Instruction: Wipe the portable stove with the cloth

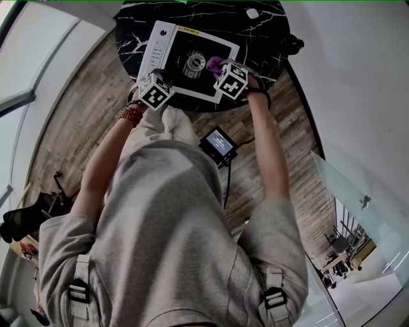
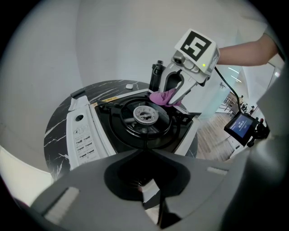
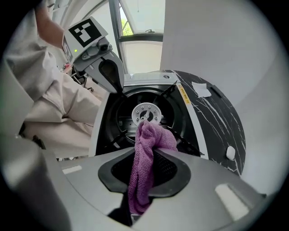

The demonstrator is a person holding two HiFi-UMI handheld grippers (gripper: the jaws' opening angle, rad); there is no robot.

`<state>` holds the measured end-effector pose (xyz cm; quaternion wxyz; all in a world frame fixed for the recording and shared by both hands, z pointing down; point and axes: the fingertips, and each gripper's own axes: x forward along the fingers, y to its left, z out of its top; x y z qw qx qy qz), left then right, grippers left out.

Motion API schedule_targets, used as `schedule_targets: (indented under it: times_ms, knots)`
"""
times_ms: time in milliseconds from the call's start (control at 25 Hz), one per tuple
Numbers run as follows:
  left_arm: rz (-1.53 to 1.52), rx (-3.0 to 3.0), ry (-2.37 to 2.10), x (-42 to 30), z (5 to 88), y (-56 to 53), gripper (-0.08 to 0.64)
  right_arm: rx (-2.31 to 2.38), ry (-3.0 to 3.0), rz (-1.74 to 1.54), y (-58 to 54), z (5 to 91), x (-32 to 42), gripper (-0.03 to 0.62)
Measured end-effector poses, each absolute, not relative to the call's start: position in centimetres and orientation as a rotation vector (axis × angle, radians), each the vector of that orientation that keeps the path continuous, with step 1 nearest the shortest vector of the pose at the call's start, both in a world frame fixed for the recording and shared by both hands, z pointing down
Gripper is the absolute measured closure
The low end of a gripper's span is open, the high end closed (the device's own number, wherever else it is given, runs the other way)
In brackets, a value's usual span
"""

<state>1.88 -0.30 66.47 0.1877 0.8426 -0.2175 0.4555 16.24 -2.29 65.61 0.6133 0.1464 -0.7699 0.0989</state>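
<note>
The portable stove (image 1: 161,46), white with a black top and a round burner (image 1: 193,63), lies on a round black marble table (image 1: 265,38). My right gripper (image 1: 223,69) is shut on a purple cloth (image 3: 146,140), which hangs bunched just above the black top, close to the burner (image 3: 145,111). From the left gripper view, the cloth (image 2: 162,96) shows at the stove's far side under the right gripper (image 2: 170,99). My left gripper (image 2: 146,191) is shut on the stove's white near edge; its tips (image 3: 121,89) meet that rim.
A small white object (image 1: 252,13) and a black bottle-like thing (image 1: 294,45) sit near the table's far edge. A white patch (image 3: 200,89) lies beside the stove. A small screen device (image 1: 218,144) hangs at the person's waist over wooden floor.
</note>
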Motion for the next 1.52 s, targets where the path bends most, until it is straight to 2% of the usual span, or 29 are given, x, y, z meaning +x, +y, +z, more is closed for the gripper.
schedule_targets:
  times_ms: [440,840,1000,1160,1320,1520]
  knots:
    - [1.287,2.364,-0.615,1.9,66.4,-0.1,0.535,0.262,-1.818,0.320,2.2,65.3,14.3,0.503]
    - [1.283,2.371,-0.592,2.0,66.3,-0.1,0.535,0.149,-2.025,0.624,3.3,62.7,15.3,0.496]
    - [1.281,2.381,-0.581,2.0,66.3,-0.1,0.535,0.265,-2.153,0.655,-1.7,58.2,16.3,0.494]
    - [1.285,2.387,-0.580,2.1,66.2,0.1,0.537,0.626,-2.186,0.745,-10.8,55.6,17.7,0.494]
    - [1.296,2.411,-0.521,2.2,66.3,0.1,0.537,0.882,-1.970,0.858,-15.1,58.4,18.2,0.494]
    - [1.290,2.428,-0.481,2.1,66.3,0.2,0.537,0.866,-1.748,1.022,-13.6,64.1,16.9,0.495]
